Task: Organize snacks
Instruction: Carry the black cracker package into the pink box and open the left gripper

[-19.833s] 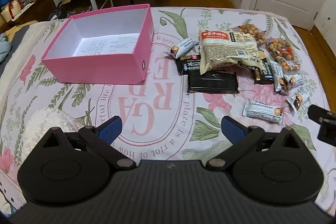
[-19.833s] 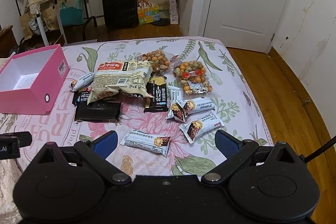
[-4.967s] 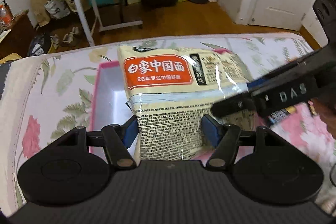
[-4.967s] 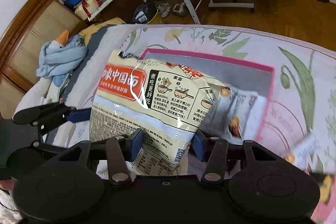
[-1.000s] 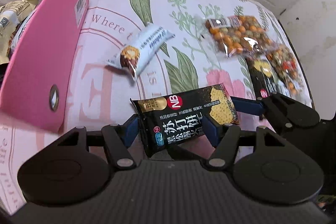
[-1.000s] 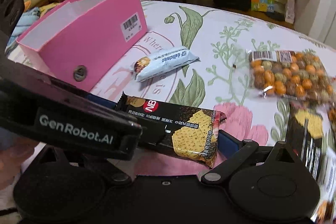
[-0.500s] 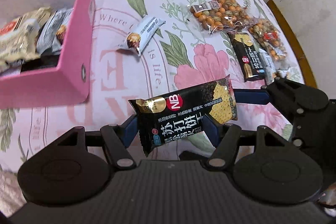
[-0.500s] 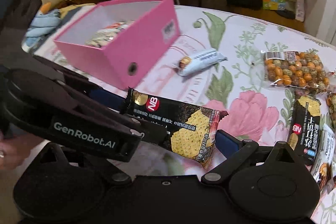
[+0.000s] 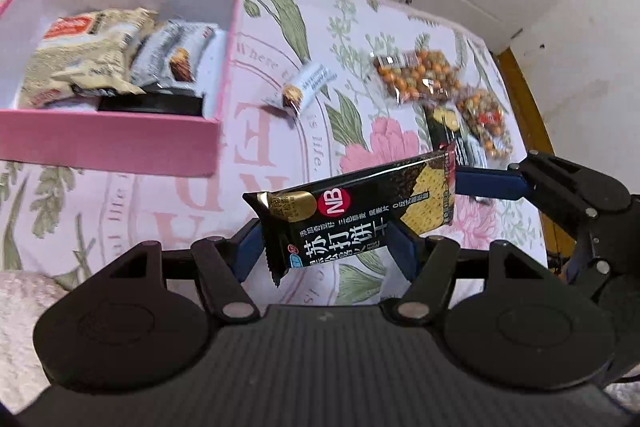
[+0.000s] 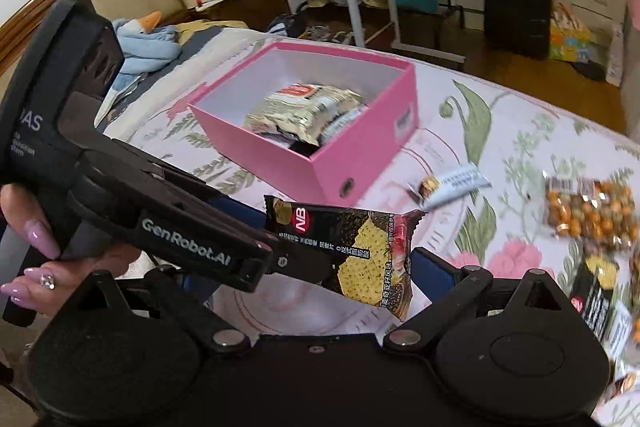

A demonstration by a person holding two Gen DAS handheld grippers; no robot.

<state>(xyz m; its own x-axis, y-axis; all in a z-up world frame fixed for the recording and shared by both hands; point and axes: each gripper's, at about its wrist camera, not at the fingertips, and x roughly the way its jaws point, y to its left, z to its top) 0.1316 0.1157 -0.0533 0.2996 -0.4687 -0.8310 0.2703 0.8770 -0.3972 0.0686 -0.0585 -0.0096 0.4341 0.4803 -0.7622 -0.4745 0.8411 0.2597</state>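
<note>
While both grippers clamp cracker pack, box rim apart

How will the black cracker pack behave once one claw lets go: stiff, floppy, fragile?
Probably fairly stiff: the black cracker pack spans straight between left claw and right claw without sagging. Glossy film looks slippery. Printed crackers suggest brittle contents.

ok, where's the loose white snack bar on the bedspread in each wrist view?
Left wrist: white snack bar lies upper centre, to the right of the pink box.
Right wrist: same bar lies right of centre, to the right of the box's near corner.
Shared landmark: the pink box.
</note>
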